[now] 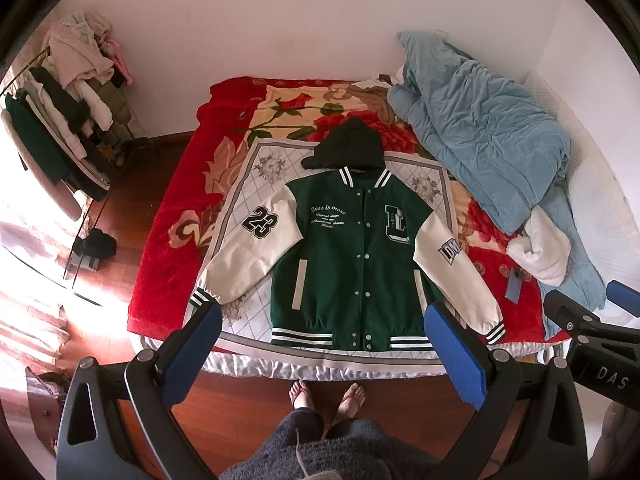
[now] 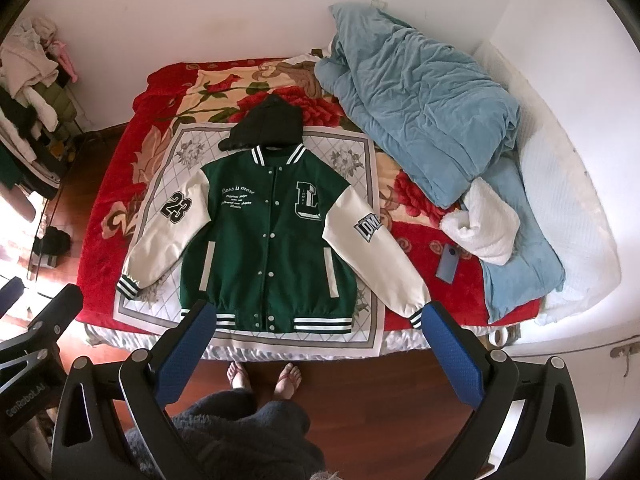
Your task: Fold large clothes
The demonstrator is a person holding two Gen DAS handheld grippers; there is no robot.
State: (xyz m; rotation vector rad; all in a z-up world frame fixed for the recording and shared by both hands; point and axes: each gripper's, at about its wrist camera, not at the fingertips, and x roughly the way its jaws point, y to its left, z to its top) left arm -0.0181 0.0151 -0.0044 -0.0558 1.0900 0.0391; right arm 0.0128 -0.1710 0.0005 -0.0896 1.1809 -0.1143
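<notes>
Both tools held high above the near bed edge, nothing in hand: left gripper (image 1: 323,336) jaws spread wide and empty; right gripper (image 2: 316,332) the same, blue pads (image 2: 456,354) far apart, gripping nothing. Task item, the green varsity jacket (image 2: 268,240), lies flat and face up on a grey-and-white quilted cloth (image 2: 352,160) spread over the red floral blanket (image 2: 104,216); snaps closed, black hood (image 2: 264,124) pointing far, hem at the near edge. Cream left sleeve (image 2: 164,240) angles out to the near left, right sleeve (image 2: 380,256) to the near right, its cuff close to the near edge. Judgement: folding not yet begun; this is the approach. Next move likely calls for dropping to a sleeve cuff or shoulder and carrying it across the body. Room: open blanket left of the jacket; on the right a blue duvet (image 2: 424,108), white towel (image 2: 484,224) and a phone (image 2: 447,266) lie near the right sleeve. Clothes rack (image 1: 68,120) stands well apart at far left. Person's feet (image 1: 328,394) on wood floor (image 1: 132,184), just beside the near bed edge.
</notes>
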